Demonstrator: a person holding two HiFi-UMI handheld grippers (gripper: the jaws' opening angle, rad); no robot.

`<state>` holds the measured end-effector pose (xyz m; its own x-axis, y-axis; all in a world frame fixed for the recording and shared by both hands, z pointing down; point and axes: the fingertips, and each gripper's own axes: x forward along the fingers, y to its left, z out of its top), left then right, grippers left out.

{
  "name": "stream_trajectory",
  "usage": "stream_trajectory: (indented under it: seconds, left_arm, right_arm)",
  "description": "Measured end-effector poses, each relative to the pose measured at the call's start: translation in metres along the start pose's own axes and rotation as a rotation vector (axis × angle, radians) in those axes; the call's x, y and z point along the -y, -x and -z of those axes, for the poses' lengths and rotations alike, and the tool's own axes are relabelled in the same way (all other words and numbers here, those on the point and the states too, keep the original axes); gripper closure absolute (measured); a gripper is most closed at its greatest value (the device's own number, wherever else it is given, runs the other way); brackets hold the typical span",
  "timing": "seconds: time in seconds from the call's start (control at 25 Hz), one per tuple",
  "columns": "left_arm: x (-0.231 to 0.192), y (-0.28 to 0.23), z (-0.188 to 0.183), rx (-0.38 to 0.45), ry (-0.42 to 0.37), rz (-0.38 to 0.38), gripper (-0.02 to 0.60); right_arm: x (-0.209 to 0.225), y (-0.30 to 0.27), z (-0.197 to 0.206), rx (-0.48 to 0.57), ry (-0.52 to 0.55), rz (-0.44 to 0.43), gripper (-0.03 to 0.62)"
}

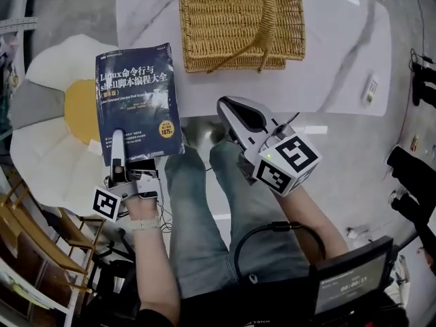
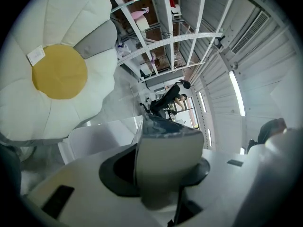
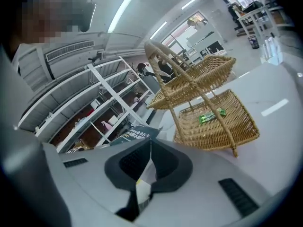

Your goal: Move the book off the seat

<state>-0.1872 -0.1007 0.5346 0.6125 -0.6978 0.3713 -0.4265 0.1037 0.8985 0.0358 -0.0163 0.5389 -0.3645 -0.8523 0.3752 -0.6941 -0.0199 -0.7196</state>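
my left tool [image 1: 117, 142] clamps the bottom edge, near the spine, of the book [image 1: 136, 101], a thick paperback likely heavy and saggy; my right tool [image 1: 228, 107] is closed, empty.

A white marble-patterned table [image 1: 340, 53] stands on a glossy grey floor [image 1: 354, 162]. A two-tier wicker basket [image 1: 197, 60] with an arched handle sits on the table, a small green packet [image 3: 211, 116] lying in its lower tray, and a small card [image 1: 370, 91] lies well apart near the table's far edge. A wooden rack [image 1: 41, 244] stands nearby. Tall white shelving [image 3: 94, 98] lines the room under ceiling strip lights [image 3: 121, 11], with bright windows [image 3: 189, 30] beyond.
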Motion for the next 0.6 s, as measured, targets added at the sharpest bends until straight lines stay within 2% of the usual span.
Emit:
stream_trajectory:
  seconds: [0.16,0.44,0.6]
  left_arm:
    - [0.002,-0.004,0.0,-0.006,0.024,0.013,0.413]
    - [-0.005,-0.007,-0.004,-0.083,0.033,0.029,0.413]
    - [-0.012,-0.01,-0.005,-0.093,0.071,0.045,0.413]
  right_arm:
    - [-0.003,0.016,0.006,0.012,-0.014,0.039,0.58]
    - [-0.019,0.038,0.035,0.049,-0.038,0.126,0.58]
    - [-0.02,0.054,0.05,0.092,-0.07,0.191,0.58]
